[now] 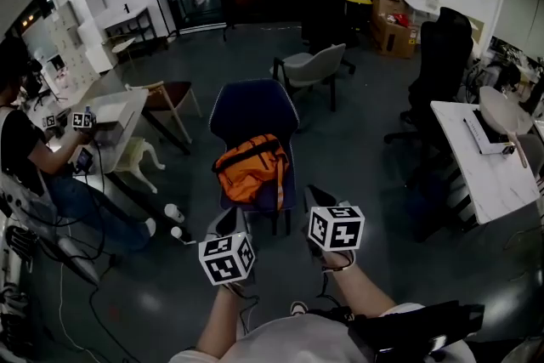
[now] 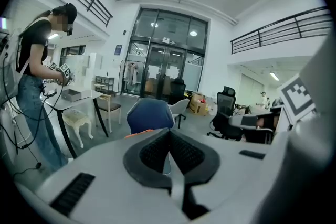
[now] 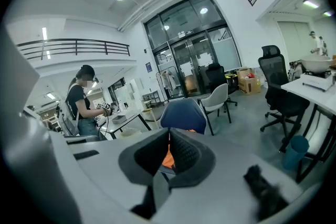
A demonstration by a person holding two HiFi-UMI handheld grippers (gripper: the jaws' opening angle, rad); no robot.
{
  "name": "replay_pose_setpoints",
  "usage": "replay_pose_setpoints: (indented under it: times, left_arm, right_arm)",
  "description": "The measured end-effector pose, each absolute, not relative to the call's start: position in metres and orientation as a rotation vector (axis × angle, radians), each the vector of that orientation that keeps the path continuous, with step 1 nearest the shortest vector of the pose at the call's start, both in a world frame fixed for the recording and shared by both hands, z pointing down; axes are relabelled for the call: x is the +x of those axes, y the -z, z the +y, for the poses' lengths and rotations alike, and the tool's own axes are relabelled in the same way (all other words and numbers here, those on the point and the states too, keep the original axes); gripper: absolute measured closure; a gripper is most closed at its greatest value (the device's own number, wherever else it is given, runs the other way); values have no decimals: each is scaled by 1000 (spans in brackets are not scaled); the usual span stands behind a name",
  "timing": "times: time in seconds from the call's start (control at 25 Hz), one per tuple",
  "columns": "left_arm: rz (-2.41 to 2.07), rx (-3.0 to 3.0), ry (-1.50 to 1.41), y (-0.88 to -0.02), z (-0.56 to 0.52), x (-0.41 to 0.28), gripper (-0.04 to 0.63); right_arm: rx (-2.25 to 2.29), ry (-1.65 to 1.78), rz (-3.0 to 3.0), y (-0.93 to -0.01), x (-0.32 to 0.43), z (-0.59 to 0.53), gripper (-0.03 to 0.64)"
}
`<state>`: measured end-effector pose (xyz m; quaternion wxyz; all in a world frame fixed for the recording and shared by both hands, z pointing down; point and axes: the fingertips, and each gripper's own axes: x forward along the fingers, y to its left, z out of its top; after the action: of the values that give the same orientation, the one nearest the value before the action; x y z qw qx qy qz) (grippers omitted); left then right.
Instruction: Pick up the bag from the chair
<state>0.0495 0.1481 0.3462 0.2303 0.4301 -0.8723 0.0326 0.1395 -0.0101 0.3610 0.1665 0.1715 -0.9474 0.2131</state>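
An orange bag [image 1: 251,168] with black straps lies on the seat of a dark blue chair [image 1: 253,108] in the head view, just ahead of both grippers. My left gripper [image 1: 228,218] is at the seat's front left edge, apart from the bag, with its jaws shut on nothing. My right gripper [image 1: 316,195] is beside the seat's front right corner, also shut and holding nothing. In the left gripper view the gripper [image 2: 169,134] points at the chair [image 2: 149,115], and a sliver of bag [image 2: 137,134] shows. In the right gripper view the bag [image 3: 168,159] shows past the jaws.
A person [image 1: 17,149] stands at a white table [image 1: 115,110] on the left. A wooden chair [image 1: 166,93] and white stool [image 1: 140,157] are left of the blue chair. A grey chair [image 1: 310,64] stands behind it. A black office chair [image 1: 438,55] and white desk [image 1: 476,166] are on the right.
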Motion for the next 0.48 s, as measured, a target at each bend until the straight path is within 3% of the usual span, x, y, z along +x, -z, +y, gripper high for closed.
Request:
replay_pose_setpoints:
  times: [0.48]
  left_arm:
    - [-2383,1124,-84,-377,121,16,583]
  right_arm:
    - [512,-663,-2662,-387,114,-57,584]
